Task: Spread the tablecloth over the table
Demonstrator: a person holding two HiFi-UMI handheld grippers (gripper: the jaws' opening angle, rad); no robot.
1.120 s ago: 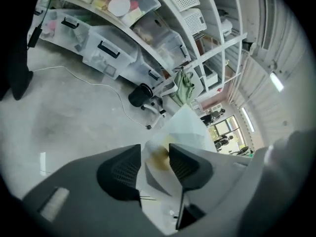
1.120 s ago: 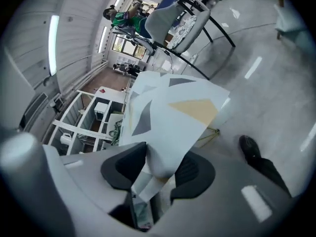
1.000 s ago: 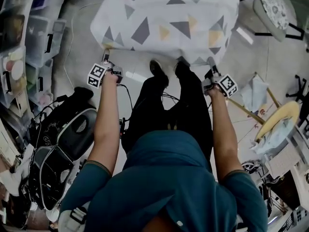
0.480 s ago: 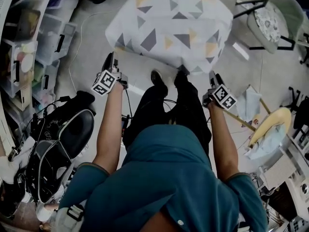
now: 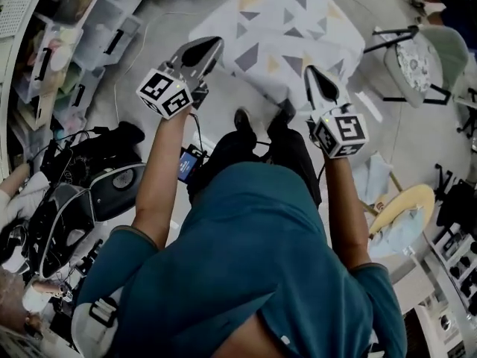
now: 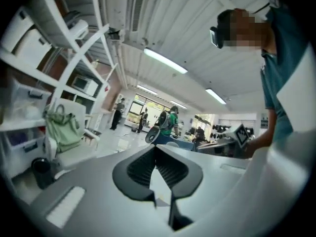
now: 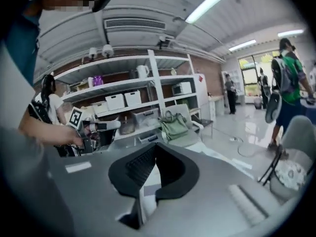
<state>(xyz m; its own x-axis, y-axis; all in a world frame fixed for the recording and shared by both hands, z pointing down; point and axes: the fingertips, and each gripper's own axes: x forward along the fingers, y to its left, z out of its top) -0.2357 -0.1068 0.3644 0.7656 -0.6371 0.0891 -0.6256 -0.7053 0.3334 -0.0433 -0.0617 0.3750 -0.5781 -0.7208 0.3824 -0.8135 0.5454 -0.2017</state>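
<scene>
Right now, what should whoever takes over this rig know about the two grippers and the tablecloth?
Grippers: left gripper and right gripper are both shut and empty, raised by the cloth's near corners.
Things: the tablecloth lies draped over the table, its near edge hanging down.
Done: the cloth looks spread and released.
Left: the far edge is out of view, so check it and smooth it if needed.

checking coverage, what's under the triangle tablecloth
The tablecloth drapes over a boxy shape and hangs down its sides. Nothing beneath it shows: whatever it rests on is fully covered.
</scene>
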